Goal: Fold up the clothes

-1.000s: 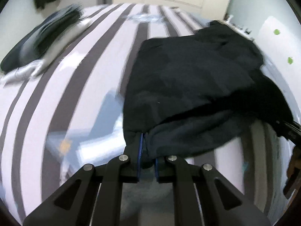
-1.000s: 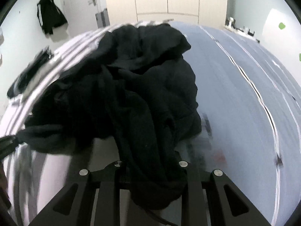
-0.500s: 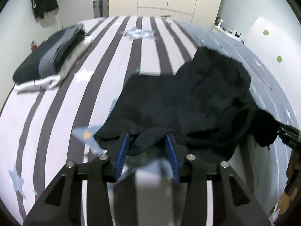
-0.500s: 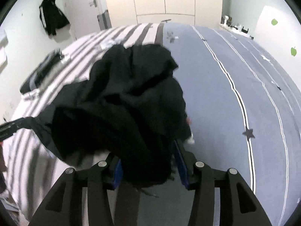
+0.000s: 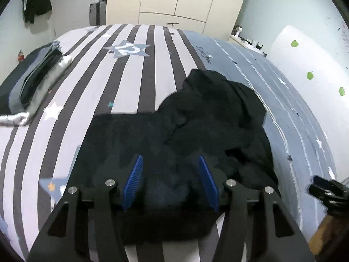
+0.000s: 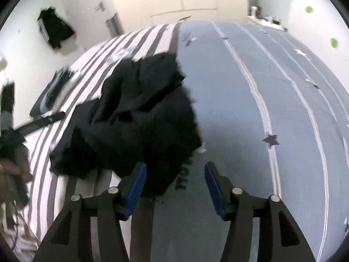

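1. Left gripper (image 5: pixel 170 180): jaws wide apart, nothing held. 1 s ago they were pinched shut on the near edge of the black garment (image 5: pixel 185 131); at 0.5 s they were part open with cloth between. Now the blue pads (image 5: pixel 133 181) stand either side of the near hem, over the cloth, with no grip.
2. Right gripper (image 6: pixel 174 187): also wide open, holding nothing. 1 s ago a bunched fold hung between its fingers; at 0.5 s it was half open with cloth still draped in the gap. Now the near corner of the garment (image 6: pixel 139 118) sits just beyond the left pad (image 6: pixel 135 191); I cannot tell whether they touch. The rest of the gap shows bare bedspread.
3. The garment is released and lies in a rumpled heap on the bed (image 5: pixel 135 69), near edge, straddling the line between the striped half and the blue-grey half (image 6: pixel 250 109). 1 s ago it was stretched between both grippers and lifted.
4. Left-wrist view: right gripper's tip (image 5: pixel 327 191) at the far right, apart from the cloth. Earlier it was clamped on the garment's right corner.
5. Right-wrist view: left gripper (image 6: pixel 39 122) at the left edge; view is motion-blurred.
6. Stack of folded clothes (image 5: pixel 32 76) on the left side of the bed, well apart from the garment, same spot as before.
7. Wardrobe (image 5: pixel 178 0) behind the far end; dark jacket (image 5: pixel 36 2) hangs on the left wall.
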A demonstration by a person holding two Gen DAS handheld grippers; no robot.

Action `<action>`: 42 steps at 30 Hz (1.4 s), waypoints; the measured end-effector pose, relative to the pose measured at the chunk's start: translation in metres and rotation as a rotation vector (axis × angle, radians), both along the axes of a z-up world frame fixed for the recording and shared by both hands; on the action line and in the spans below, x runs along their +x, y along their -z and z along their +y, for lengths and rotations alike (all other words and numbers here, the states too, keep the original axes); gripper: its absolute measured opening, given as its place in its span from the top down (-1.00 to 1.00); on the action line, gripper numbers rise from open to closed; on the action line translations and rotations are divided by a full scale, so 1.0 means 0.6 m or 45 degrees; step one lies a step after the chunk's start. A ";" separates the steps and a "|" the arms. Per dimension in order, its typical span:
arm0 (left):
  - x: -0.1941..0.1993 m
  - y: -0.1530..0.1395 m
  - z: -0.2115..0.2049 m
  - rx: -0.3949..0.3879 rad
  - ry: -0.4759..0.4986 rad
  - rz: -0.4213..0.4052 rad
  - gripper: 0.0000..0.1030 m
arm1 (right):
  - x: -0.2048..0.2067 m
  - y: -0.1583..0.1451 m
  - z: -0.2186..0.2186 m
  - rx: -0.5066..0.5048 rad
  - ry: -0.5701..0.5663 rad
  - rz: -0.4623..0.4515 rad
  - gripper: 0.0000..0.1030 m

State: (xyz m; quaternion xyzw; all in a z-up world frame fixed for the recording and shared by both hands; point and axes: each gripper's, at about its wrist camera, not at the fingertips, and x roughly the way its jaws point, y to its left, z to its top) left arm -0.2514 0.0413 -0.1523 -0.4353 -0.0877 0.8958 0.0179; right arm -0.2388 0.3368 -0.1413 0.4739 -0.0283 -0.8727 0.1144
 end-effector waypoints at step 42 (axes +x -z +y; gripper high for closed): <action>-0.193 0.036 -0.385 -0.441 -0.596 -0.100 0.80 | -0.350 0.124 -0.138 -0.096 0.041 0.047 -0.18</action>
